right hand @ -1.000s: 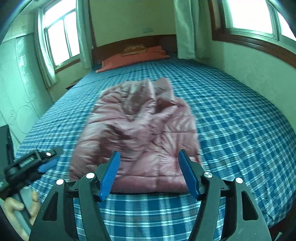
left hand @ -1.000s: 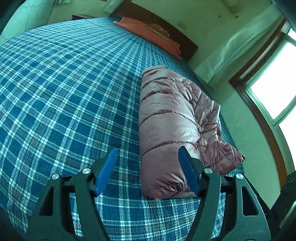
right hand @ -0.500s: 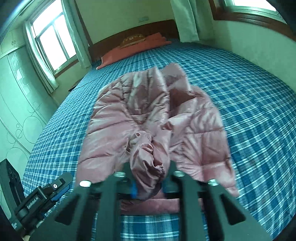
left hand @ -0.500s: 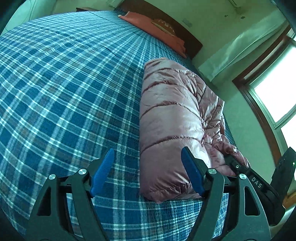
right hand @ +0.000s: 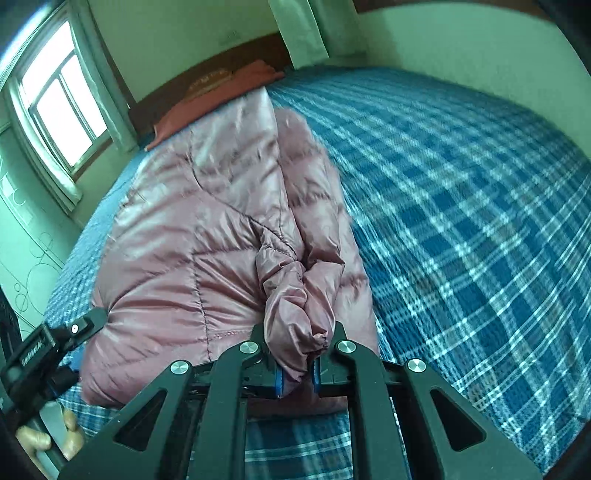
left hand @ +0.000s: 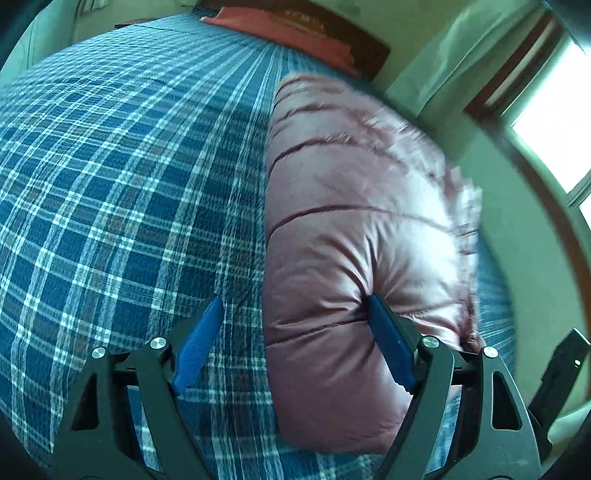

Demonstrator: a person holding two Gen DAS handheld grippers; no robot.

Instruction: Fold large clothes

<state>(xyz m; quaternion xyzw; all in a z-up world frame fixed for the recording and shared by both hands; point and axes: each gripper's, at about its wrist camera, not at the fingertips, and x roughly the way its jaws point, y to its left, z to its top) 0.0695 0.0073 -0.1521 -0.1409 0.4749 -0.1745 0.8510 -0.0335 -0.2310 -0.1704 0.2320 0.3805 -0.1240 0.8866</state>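
On the bed (right hand: 480, 206), over its blue plaid cover, lies a pink quilted puffer jacket (right hand: 207, 236), folded lengthwise, its long axis running toward the headboard (right hand: 236, 74). Red-orange pillow (right hand: 229, 88) sits at the head of the bed, against the dark wood headboard.

Right gripper (right hand: 295, 373): fingers closed tight on the bunched sleeve cuff (right hand: 295, 317) of the jacket. Cuff fabric bulges up out of the narrow gap between the blue pads. Sleeve trails back onto the jacket body.

Left gripper (left hand: 291, 339): fingers spread wide, gripping nothing. Its right finger (left hand: 388, 343) presses into the padded near end of the jacket, denting it; its left finger (left hand: 199, 339) is over bare plaid cover just beside the jacket's edge. Jacket's fold edge runs between the two fingers. In the right wrist view this gripper shows at lower left, at the jacket's near-left corner, with the person's hand (right hand: 55, 435) on its handle.

Far side of the jacket is motion-blurred in the left wrist view. Windows (right hand: 62, 99) with pale curtains (right hand: 299, 29) line the walls.
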